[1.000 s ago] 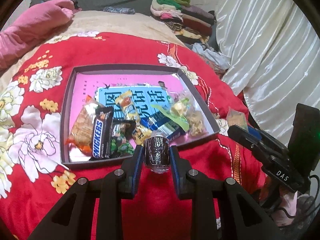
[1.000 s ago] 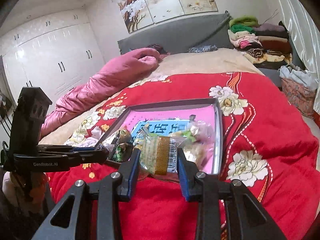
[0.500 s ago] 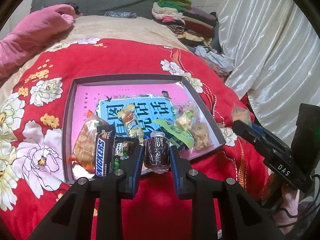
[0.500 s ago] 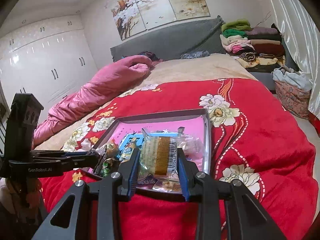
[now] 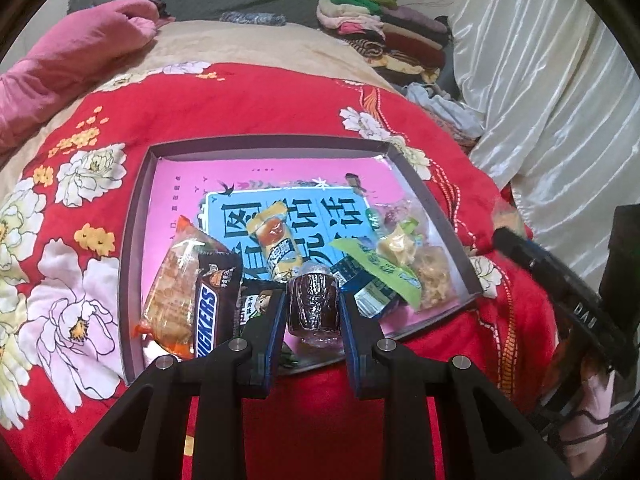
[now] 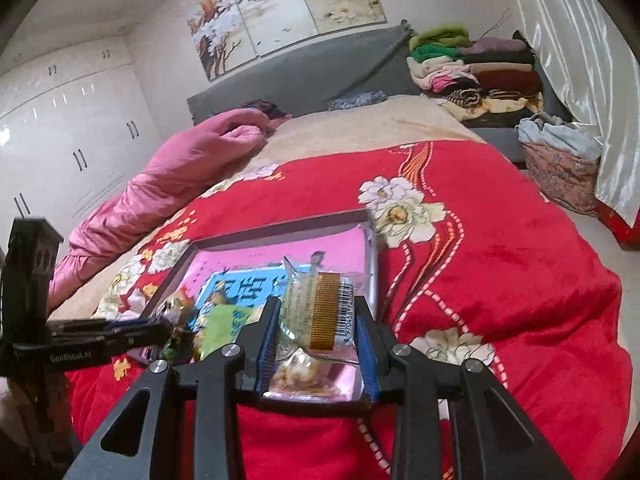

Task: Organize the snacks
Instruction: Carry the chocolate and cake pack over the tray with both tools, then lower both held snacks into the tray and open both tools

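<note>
A shallow dark-rimmed box (image 5: 136, 216) with a pink and blue printed floor lies on the red flowered bedspread. It holds several snacks: a Snickers bar (image 5: 210, 308), an orange packet (image 5: 172, 292), a yellow packet (image 5: 276, 244), a green packet (image 5: 376, 264). My left gripper (image 5: 314, 304) is shut on a dark jelly cup (image 5: 314, 304) above the box's near edge. In the right wrist view my right gripper (image 6: 316, 312) is shut on a clear packet with a gold stripe and barcode (image 6: 320, 308), held over the box's (image 6: 280, 228) near right corner.
A pink quilt (image 6: 180, 176) lies along the bed's left side. Folded clothes (image 6: 472, 64) are stacked at the back right by a white curtain (image 5: 552, 92). The other gripper shows at the edge of each view: the right one (image 5: 560, 280), the left one (image 6: 80, 336).
Both grippers have moved forward toward the box with their snacks still held. The box looks larger and nearer in both views.
</note>
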A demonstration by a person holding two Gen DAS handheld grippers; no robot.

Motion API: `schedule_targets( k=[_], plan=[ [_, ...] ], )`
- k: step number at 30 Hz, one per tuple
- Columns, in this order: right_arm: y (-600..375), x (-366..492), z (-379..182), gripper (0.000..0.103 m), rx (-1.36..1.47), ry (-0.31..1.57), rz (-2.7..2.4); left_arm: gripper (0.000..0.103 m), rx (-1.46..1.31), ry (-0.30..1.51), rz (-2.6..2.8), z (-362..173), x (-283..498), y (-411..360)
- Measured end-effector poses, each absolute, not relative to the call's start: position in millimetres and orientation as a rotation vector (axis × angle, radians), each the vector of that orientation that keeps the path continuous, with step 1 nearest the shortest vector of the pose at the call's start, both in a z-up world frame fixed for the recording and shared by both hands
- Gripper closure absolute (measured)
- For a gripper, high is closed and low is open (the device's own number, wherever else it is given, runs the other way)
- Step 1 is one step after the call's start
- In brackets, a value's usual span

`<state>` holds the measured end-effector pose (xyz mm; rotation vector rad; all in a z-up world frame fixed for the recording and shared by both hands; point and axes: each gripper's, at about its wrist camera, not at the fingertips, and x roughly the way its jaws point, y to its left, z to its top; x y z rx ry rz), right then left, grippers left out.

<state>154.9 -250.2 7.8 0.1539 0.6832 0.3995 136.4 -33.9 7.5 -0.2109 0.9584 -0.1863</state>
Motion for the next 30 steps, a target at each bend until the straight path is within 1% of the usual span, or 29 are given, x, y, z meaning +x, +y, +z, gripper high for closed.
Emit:
schedule_targets(
  k=[10,30],
  plan=[
    [-253.8,164.7,7.2,0.067,0.156,0.676,0.374,0.076,-0.198,0.954,-0.172,5.1,137.2,-32.7],
    [-239.4,171.1,-22.4,0.067,0.159,0.79,0.417,0.076,-0.197,0.961,-0.191,0.0,145.2,-45.9]
  ],
)
